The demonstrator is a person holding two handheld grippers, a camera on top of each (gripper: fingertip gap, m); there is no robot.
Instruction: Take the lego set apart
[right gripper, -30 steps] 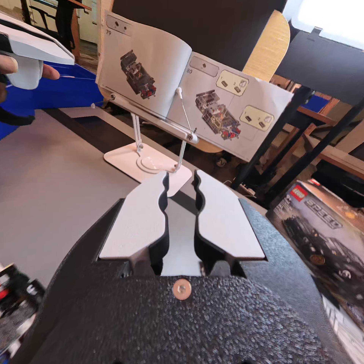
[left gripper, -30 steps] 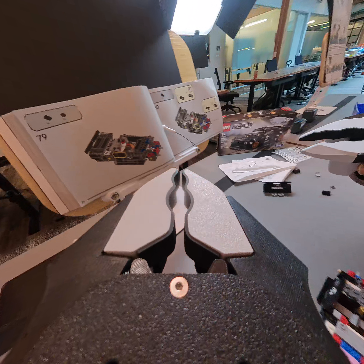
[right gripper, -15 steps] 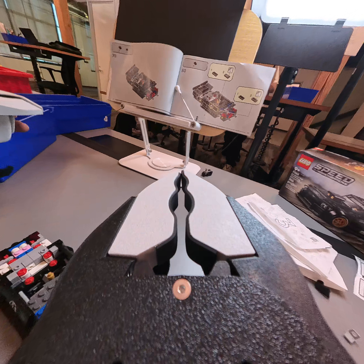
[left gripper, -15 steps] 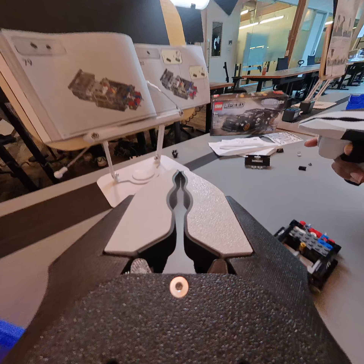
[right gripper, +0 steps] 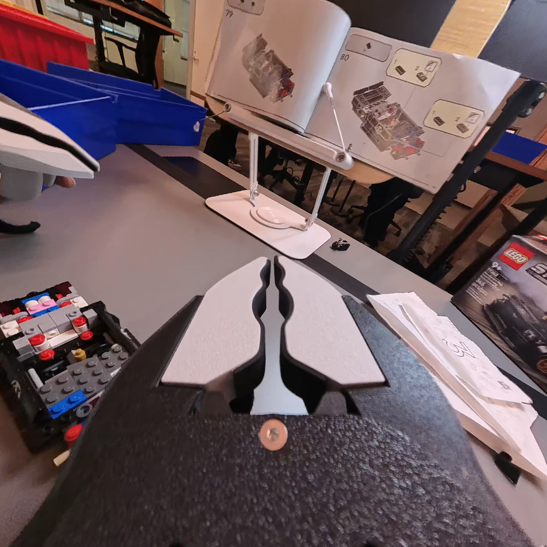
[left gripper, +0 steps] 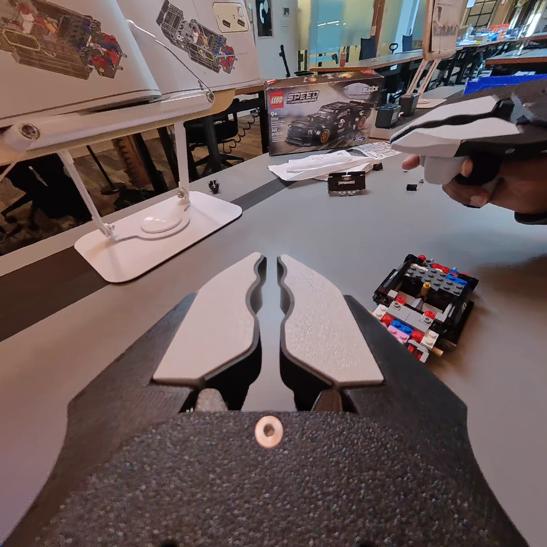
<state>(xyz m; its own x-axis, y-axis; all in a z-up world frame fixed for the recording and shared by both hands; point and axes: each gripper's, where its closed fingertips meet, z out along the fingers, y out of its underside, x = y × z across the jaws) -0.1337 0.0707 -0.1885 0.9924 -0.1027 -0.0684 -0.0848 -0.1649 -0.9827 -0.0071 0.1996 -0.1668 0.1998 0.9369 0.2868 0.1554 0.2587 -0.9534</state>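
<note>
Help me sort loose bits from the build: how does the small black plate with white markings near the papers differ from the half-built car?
The black plate is one flat, all-black piece standing on edge; the half-built car is a wider block of many bricks in grey, red, blue, pink and white, lying flat. The plate sits far back by the papers; the car lies near the left gripper. Both rest untouched on the table.

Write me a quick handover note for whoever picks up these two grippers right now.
Left gripper: nearly closed, empty, above the table.
Right gripper: nearly closed, empty.
Partly built lego car sits on the grey table between them, untouched by either.
A few loose black pieces lie near the set box.
Instruction booklet is open on its stand.
Left: nearly all of the car is still to be taken apart.
</note>
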